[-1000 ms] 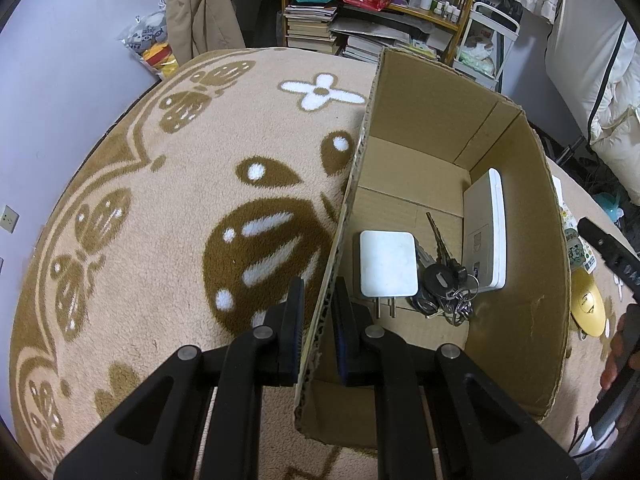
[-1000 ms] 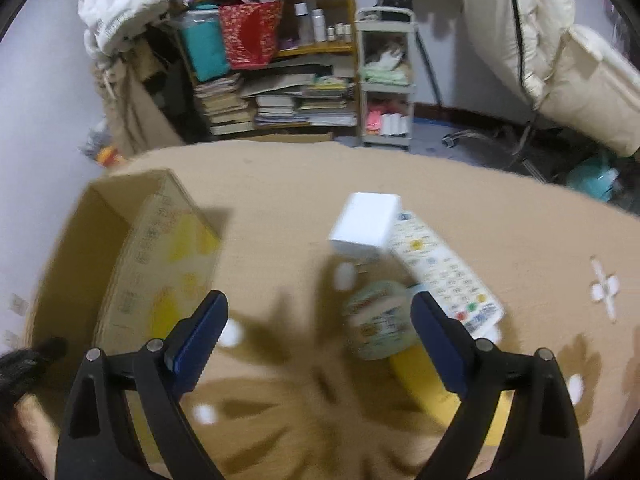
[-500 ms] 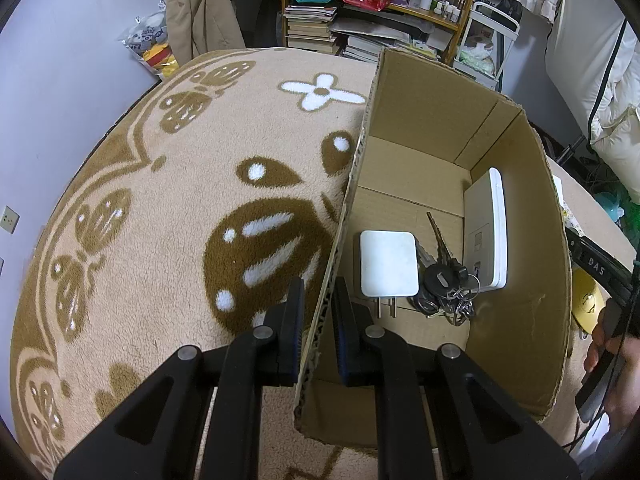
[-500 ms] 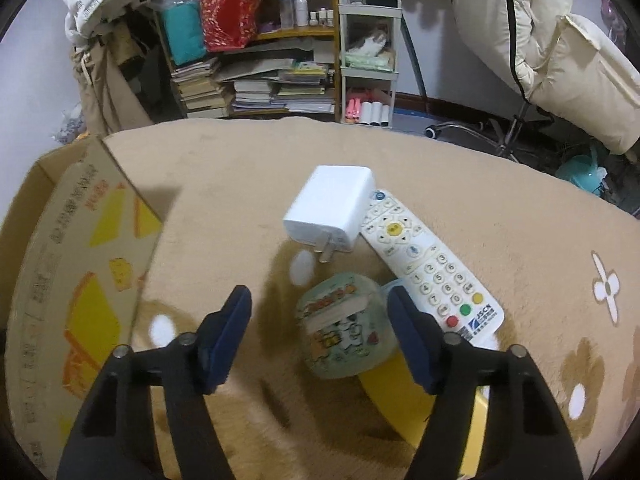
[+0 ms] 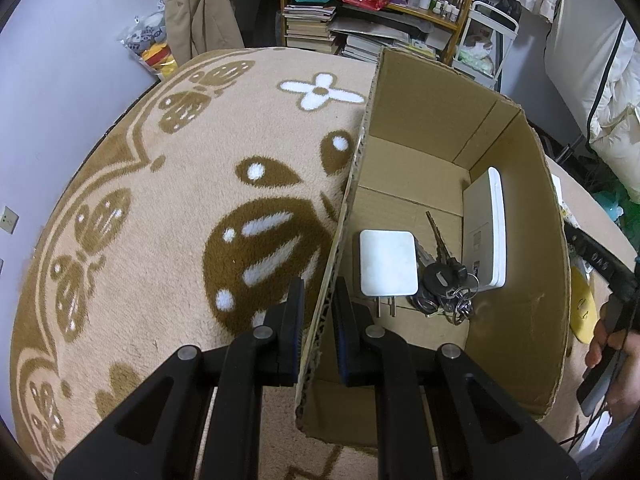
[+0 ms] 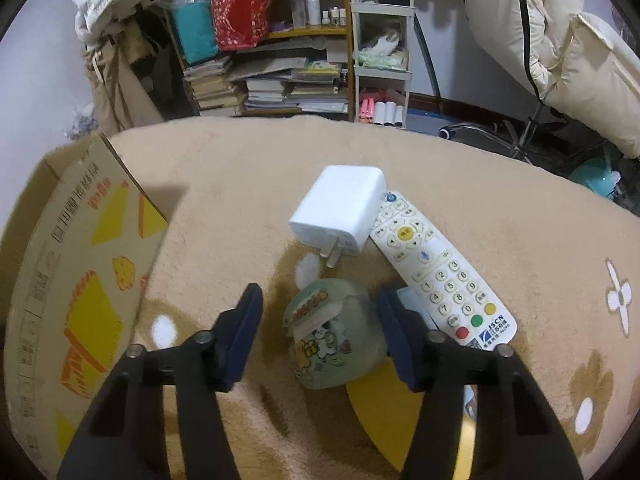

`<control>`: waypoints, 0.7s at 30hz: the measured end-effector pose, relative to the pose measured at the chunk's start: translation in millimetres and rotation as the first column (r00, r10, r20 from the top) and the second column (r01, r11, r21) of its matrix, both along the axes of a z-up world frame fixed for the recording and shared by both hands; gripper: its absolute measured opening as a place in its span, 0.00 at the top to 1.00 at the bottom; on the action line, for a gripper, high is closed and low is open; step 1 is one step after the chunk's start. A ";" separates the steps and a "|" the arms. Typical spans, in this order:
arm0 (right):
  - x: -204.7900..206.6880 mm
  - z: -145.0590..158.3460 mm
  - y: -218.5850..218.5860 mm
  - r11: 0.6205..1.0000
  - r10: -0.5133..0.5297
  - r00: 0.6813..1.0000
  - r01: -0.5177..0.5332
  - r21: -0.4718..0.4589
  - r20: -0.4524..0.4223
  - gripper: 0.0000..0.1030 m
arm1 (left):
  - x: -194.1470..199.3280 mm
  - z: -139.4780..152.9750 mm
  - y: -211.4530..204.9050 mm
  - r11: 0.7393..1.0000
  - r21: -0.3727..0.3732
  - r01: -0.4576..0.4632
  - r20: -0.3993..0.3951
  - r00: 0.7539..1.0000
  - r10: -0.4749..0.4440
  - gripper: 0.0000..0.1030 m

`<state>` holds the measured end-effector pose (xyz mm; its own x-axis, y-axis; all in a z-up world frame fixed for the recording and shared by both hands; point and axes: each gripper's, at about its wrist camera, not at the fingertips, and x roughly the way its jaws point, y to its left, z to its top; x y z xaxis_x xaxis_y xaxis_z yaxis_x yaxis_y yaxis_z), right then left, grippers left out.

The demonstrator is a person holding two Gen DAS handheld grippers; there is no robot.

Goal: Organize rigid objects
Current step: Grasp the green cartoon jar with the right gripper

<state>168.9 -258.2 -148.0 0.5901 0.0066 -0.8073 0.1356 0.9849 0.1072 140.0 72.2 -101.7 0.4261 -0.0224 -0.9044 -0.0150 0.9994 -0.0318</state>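
Lived-in home room, patterned beige carpet (image 5: 168,208), wooden shelf (image 6: 280,36) stacked with books (image 6: 276,88) and bottles, hanging coat (image 5: 200,4), quilted bedding (image 6: 560,48).

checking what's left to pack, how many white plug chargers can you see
2. One square white plug charger lies inside the cardboard box, beside the bunch of keys. The other lies on the beige carpet, touching the white remote control. More may be hidden.

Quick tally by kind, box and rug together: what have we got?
White chargers: 2, one in the cardboard box at, one on the rug at
Key bunch: 1
White flat device: 1
Remote: 1
Green tin: 1
Yellow disc: 1
Total: 7
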 end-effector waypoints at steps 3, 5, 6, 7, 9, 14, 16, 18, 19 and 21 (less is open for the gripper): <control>-0.6 6.3 -4.5 0.996 0.006 1.000 -0.008 0.092 0.021 0.51 | 0.1 -0.2 -0.3 1.000 0.000 0.000 0.000 1.000 0.000 0.87; 1.8 6.8 -3.2 0.995 0.005 1.000 -0.006 0.100 0.008 0.51 | 0.2 -0.1 -0.4 1.000 0.001 0.001 0.000 1.000 -0.001 0.87; 3.7 5.8 -1.7 0.997 0.001 1.000 -0.001 0.082 -0.007 0.51 | 0.3 -0.1 -0.3 1.000 0.002 0.001 0.000 1.000 -0.001 0.87; 5.0 4.6 -1.2 0.997 0.003 1.000 -0.002 0.071 -0.016 0.51 | 0.3 -0.2 -0.2 1.000 0.000 0.000 0.000 1.000 0.000 0.86; 6.4 4.4 -1.4 0.998 0.006 1.000 -0.004 0.065 -0.024 0.63 | 0.3 -0.2 -0.1 1.000 -0.001 -0.001 -0.001 1.000 0.001 0.86; 6.6 3.9 -14.5 0.989 -0.022 0.999 0.028 0.142 -0.042 0.68 | 0.2 -0.1 -0.2 1.000 0.001 0.001 0.000 1.000 -0.001 0.86; 7.3 2.7 -18.3 0.985 -0.021 0.998 0.030 0.167 -0.056 0.68 | 0.2 0.0 0.0 1.000 -0.001 0.000 -0.001 1.000 0.000 0.86; 6.9 0.8 -22.0 0.977 -0.013 0.997 0.028 0.213 -0.072 0.68 | 0.2 0.1 0.0 1.000 -0.004 -0.002 -0.002 1.000 0.002 0.86; 6.5 -0.4 -23.5 0.972 -0.009 0.997 0.027 0.234 -0.079 0.68 | 0.2 0.1 0.1 1.000 -0.004 -0.002 -0.002 1.000 0.002 0.86; 6.5 -5.0 -26.4 0.955 0.007 0.996 0.021 0.297 -0.094 0.68 | 0.1 0.2 0.2 1.000 -0.002 -0.001 -0.001 1.000 0.001 0.86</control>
